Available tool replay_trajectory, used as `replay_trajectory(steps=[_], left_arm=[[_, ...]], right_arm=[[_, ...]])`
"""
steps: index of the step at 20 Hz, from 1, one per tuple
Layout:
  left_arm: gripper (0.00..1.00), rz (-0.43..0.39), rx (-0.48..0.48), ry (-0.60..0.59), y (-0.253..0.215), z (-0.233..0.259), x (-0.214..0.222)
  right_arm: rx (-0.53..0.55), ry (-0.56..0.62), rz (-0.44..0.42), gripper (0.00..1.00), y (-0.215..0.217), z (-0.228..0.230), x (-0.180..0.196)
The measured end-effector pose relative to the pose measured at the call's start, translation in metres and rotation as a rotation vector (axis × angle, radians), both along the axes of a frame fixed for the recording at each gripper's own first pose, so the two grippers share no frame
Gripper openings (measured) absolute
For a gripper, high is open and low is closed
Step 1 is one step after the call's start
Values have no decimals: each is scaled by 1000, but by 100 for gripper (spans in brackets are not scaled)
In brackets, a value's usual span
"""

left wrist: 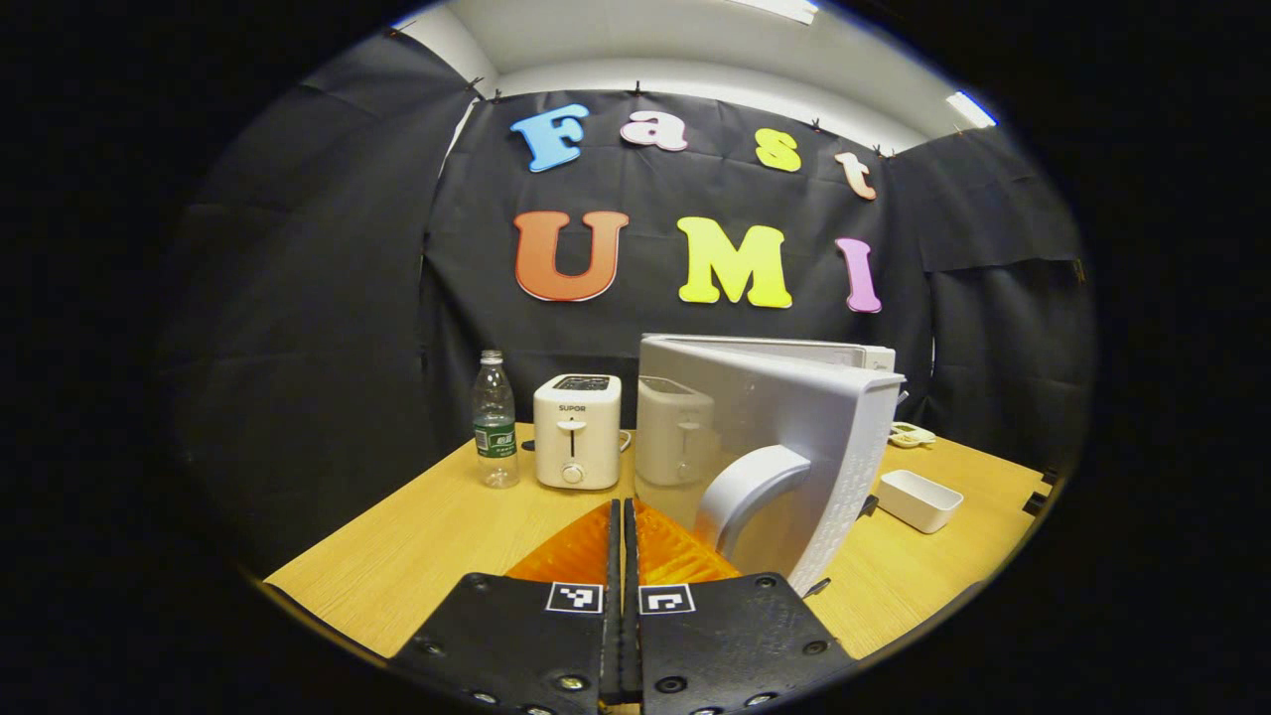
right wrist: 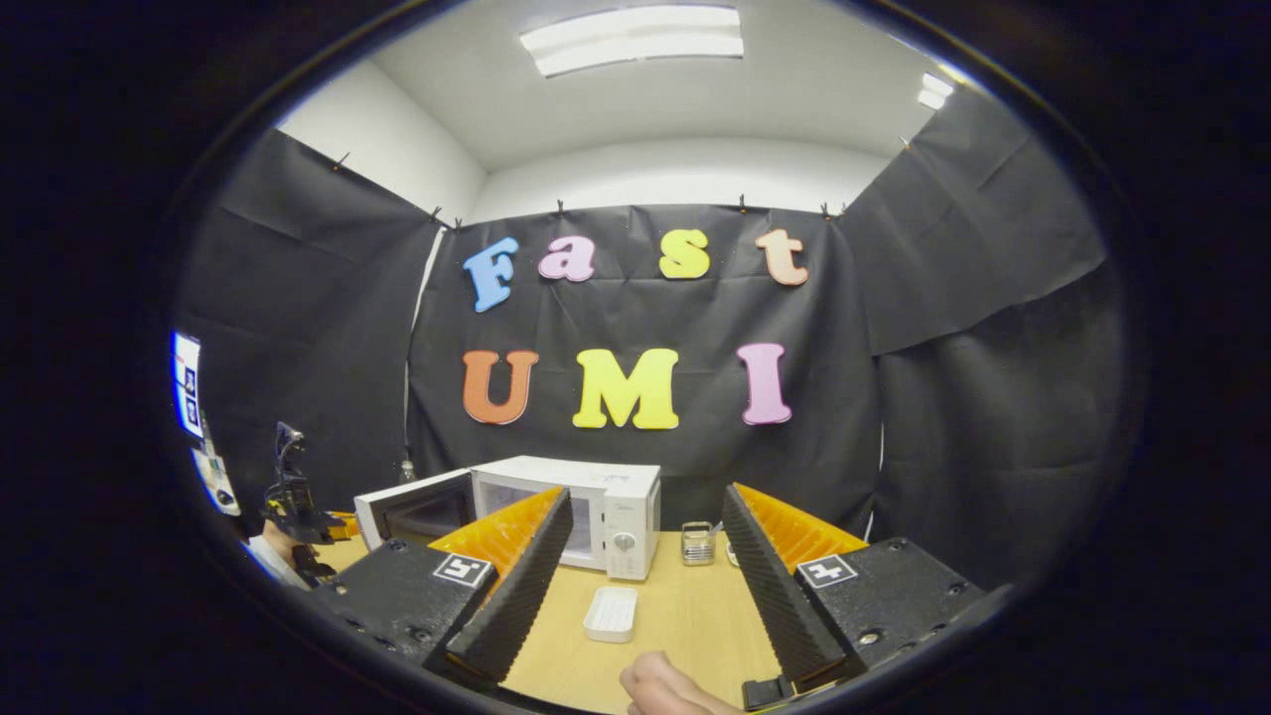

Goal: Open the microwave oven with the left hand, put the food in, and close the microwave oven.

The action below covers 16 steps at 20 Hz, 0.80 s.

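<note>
At the bottom of the left gripper view, the left tongs (left wrist: 623,556) have black bodies with round screws, square black-and-white markers and orange ribbed fingers (left wrist: 576,549) faced with black pads. In the right gripper view, the right tongs (right wrist: 635,586) match: orange ribbed backs, black ridged pads (right wrist: 511,596), square markers. A white sleeve (right wrist: 273,561) shows at lower left.

Left gripper closed, right gripper wide apart

The left gripper (left wrist: 623,556) sits bottom centre of the left gripper view, fingers pressed together – nothing between them. The right gripper (right wrist: 640,566) spreads across the bottom of the right gripper view; a hand (right wrist: 670,687) shows at the lower edge.
</note>
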<state>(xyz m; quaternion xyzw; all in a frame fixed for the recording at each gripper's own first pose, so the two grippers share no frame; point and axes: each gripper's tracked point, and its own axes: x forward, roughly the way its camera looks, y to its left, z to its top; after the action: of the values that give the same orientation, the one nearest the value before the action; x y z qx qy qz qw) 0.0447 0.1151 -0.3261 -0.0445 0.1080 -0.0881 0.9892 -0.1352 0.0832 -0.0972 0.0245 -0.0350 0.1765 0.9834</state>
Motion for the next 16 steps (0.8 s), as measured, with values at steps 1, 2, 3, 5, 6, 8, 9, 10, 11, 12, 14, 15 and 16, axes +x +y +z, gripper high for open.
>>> replay_trajectory(steps=[1,2,3,5,6,8,9,10,11,12,14,15,16], left_arm=[[0,-26,4,-4,-11,0,1],[0,-51,10,-10,-21,1,2],[0,-67,19,-19,-29,3,3],[0,-97,19,-23,-48,2,9],[0,-115,12,-19,-61,-1,13],[0,-161,4,-24,-84,-2,17],[0,-179,6,-27,-95,-3,21],[0,-193,5,-27,-105,-6,25],[0,-214,-3,-21,-119,-8,31],[0,-233,-12,-16,-130,-11,33],[0,-263,-10,-27,-151,-8,40],[0,-274,-9,-32,-162,-8,44],[0,-290,-15,-34,-172,-8,45]], right_arm=[[1,-12,2,91,-1,3,0],[2,-22,3,91,-3,4,-3],[6,-24,-4,96,-5,5,-4],[10,-22,-7,97,-9,5,-7],[11,-22,-3,97,-10,5,-8],[11,-26,10,97,-9,5,-8],[16,-28,8,97,-12,5,-9],[25,-31,4,97,-15,6,-7],[37,-32,0,97,-16,5,-2],[45,-29,0,97,-18,3,0],[43,-21,6,97,-14,-4,8],[44,-25,5,97,-16,-3,9],[52,-31,-2,91,-21,-2,9]])
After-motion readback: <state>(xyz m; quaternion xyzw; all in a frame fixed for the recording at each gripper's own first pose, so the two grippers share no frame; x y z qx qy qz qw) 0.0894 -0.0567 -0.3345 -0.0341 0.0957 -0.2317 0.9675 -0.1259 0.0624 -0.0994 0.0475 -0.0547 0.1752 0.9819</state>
